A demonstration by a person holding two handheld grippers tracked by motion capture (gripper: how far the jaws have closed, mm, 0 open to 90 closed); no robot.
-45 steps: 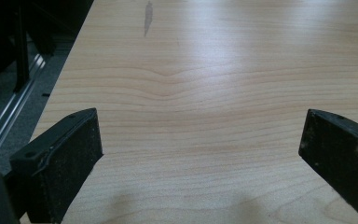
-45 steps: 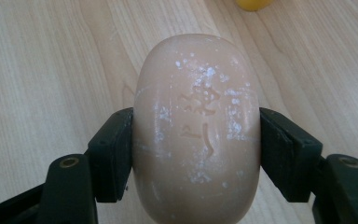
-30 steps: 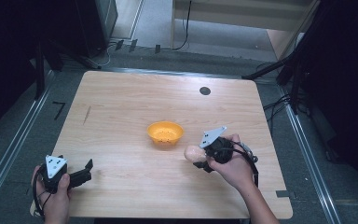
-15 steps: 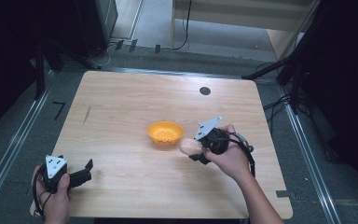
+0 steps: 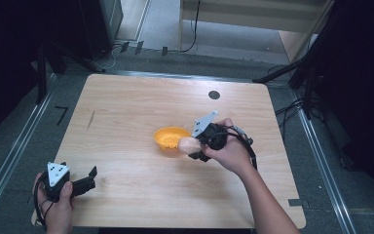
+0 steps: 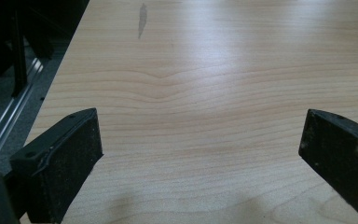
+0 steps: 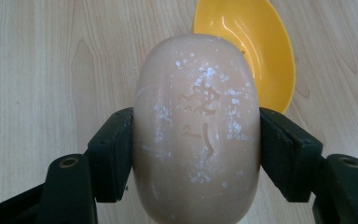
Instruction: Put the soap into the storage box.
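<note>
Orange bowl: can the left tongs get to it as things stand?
Probably yes, with a long reach. The left tongs sit open at the table's near left corner, bare wood between them and the bowl. But the right tongs, holding a bar of soap, crowd its right rim.

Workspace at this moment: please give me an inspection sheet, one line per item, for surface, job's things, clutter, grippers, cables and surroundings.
Surface: wooden table, with a dark streak near its left side and a black round spot at the far side.
Job's things: pale oval soap, dusted with white specks, held at the rim of the yellow bowl.
Clutter: nothing seen.
Grippers: right gripper shut on the soap; left gripper open, low at the near left corner, nothing between the jaws.
Cables: black cable loops over the right hand.
Surroundings: grey floor, metal rails beside the table, dark stands.
</note>
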